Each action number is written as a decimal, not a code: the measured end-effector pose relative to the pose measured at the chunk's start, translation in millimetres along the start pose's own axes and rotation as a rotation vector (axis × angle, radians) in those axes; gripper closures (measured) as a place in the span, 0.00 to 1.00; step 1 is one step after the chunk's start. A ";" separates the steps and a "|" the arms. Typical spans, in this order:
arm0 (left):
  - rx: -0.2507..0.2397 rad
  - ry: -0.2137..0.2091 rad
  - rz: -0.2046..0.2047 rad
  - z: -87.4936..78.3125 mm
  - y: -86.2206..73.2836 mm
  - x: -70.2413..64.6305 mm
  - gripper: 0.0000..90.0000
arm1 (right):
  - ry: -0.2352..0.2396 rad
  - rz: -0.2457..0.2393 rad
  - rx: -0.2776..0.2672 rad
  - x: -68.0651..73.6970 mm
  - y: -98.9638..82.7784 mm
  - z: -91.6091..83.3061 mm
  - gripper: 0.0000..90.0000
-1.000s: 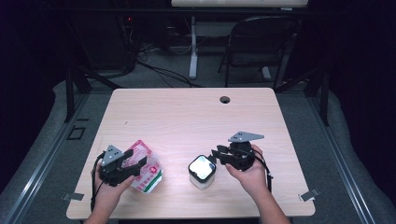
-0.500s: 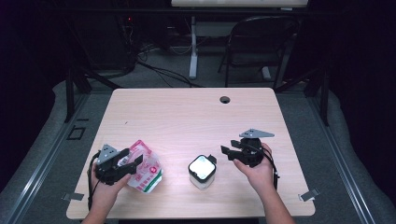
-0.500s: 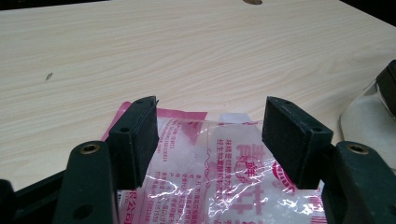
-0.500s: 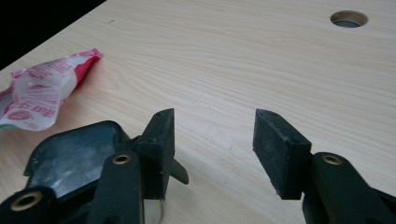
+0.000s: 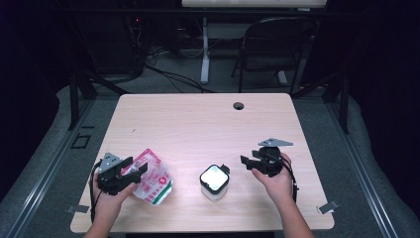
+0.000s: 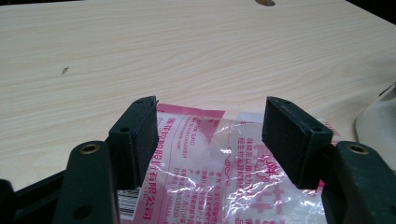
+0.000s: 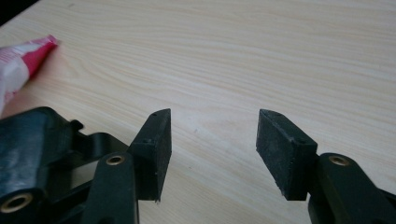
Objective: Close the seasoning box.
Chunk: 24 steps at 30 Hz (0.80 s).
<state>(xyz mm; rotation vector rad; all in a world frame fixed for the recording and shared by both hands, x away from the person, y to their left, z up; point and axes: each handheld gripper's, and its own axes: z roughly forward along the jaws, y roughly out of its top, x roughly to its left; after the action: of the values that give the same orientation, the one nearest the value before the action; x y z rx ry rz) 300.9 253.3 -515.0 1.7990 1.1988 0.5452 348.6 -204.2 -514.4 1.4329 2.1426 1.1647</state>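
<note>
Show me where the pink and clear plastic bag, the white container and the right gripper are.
plastic bag [image 5: 152, 179], high view, on its printed front.
white container [image 5: 214, 179], high view, on its white top.
right gripper [image 5: 251, 161], high view, between its open fingertips.

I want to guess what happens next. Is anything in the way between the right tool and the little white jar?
No. The right tool has just opened, nothing between its jaws, beside the white jar. Bare table lies between them. The plastic bag sits on the jar's other side.
</note>
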 end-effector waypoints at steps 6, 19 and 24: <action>0.005 0.004 -0.006 1.7 -1.4 2.9 0.40 | -0.050 -0.025 0.028 -4.1 -8.2 10.2 0.51; 0.012 0.007 -0.013 3.2 -2.7 5.8 0.40 | -0.047 0.029 0.041 -15.2 -15.7 17.0 0.51; 0.011 0.007 -0.017 3.9 -3.2 6.6 0.40 | -0.043 0.031 0.046 -15.3 -16.0 17.6 0.50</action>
<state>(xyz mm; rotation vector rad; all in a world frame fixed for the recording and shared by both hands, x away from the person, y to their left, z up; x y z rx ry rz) 305.1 258.0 -520.4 1.7965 1.2229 0.5369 356.9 -212.3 -540.2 1.5021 2.1383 1.0926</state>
